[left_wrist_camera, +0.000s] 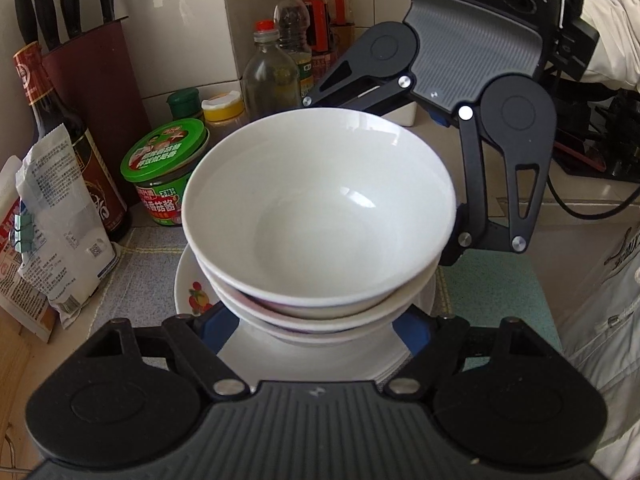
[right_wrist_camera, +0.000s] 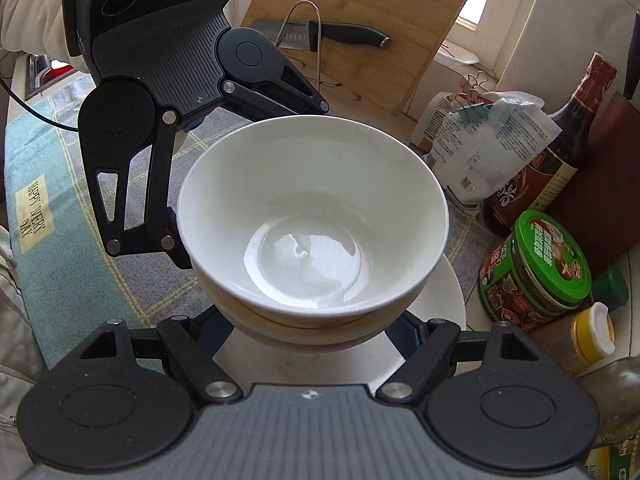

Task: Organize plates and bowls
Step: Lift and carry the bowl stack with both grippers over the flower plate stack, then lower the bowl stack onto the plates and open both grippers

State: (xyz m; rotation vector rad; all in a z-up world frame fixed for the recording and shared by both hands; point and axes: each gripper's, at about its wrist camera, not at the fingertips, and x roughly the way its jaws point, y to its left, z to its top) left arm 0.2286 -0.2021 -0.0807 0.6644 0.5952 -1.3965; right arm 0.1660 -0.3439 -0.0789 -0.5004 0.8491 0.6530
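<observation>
Bowls [left_wrist_camera: 320,208]: three white ones nested, stacked on plates [left_wrist_camera: 188,280], mid-frame in both views. The plates sit over a checked cloth [left_wrist_camera: 132,280] on the surface.

Left wrist view, left to right:
- knife block [left_wrist_camera: 100,80] at the back wall, handles up
- dark bottle [left_wrist_camera: 80,152] in front of it, clipped bags [left_wrist_camera: 52,240] leaning beside
- green-lidded jar [left_wrist_camera: 164,168] just left of the stack, near but apart
- cluster of bottles [left_wrist_camera: 276,72] behind the stack
- left tongs [left_wrist_camera: 315,330] at the bottom edge, blue pads [left_wrist_camera: 218,328] on either side of the lowest bowl, looks like contact on both sides, so pinching the stack low down
- right tongs come in from the far side. One finger runs behind the rim, the other down the stack's right flank
- pale sleeve [left_wrist_camera: 612,40] top right

Right wrist view, left to right:
- cloth has a tag reading HAPPY EVERY DAY
- left tongs body is top left, fingers straddling the far side of the stack
- right tongs [right_wrist_camera: 316,332] have pads either side of the lowest bowl, same low pinch
- cutting board [right_wrist_camera: 360,20] leans upright at the back, knife [right_wrist_camera: 332,32] in a wire holder in front of it
- bags, dark bottle and jar on the right

The tongs face each other across the stack. The top bowl is empty and upright.
</observation>
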